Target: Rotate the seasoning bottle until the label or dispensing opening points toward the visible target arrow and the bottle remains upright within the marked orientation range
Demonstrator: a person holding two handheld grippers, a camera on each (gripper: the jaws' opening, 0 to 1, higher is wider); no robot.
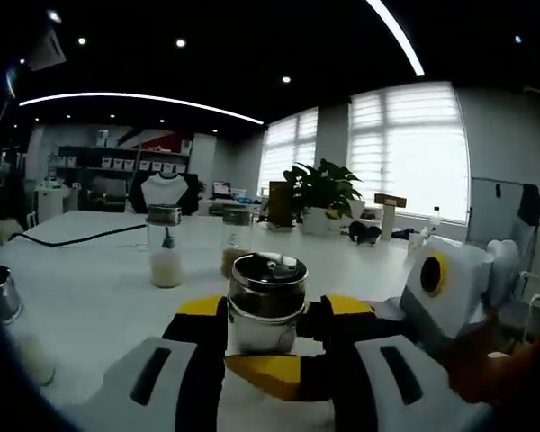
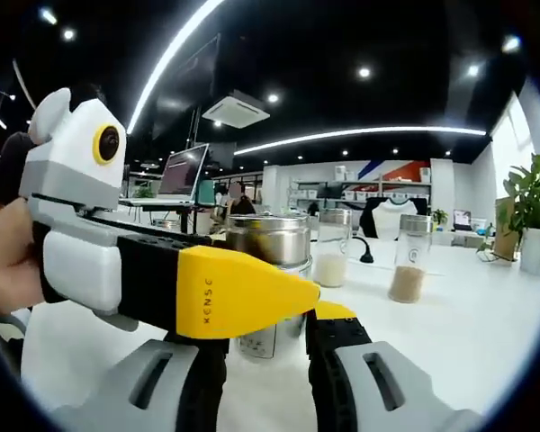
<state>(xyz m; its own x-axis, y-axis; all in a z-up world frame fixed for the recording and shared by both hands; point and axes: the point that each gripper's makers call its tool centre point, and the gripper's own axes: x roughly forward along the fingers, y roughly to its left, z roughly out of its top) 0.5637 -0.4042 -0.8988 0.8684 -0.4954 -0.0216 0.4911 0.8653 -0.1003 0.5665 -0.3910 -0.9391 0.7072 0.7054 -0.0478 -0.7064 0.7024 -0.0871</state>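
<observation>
The seasoning bottle, clear glass with a shiny metal cap, stands upright on the white table. My left gripper is shut on it, a yellow-tipped jaw pressed on each side. The right gripper reaches in from the right, and its yellow fingertip crosses in front of the bottle's base. In the right gripper view, the bottle sits between the jaws of my right gripper, which close on its lower body. The left gripper's yellow fingertip covers the bottle's middle and my own left tip.
Two more capped glass jars stand farther back, seen as jars in the right gripper view. A metal cup sits at the left edge; a black cable and a potted plant lie beyond. A hand holds the left gripper.
</observation>
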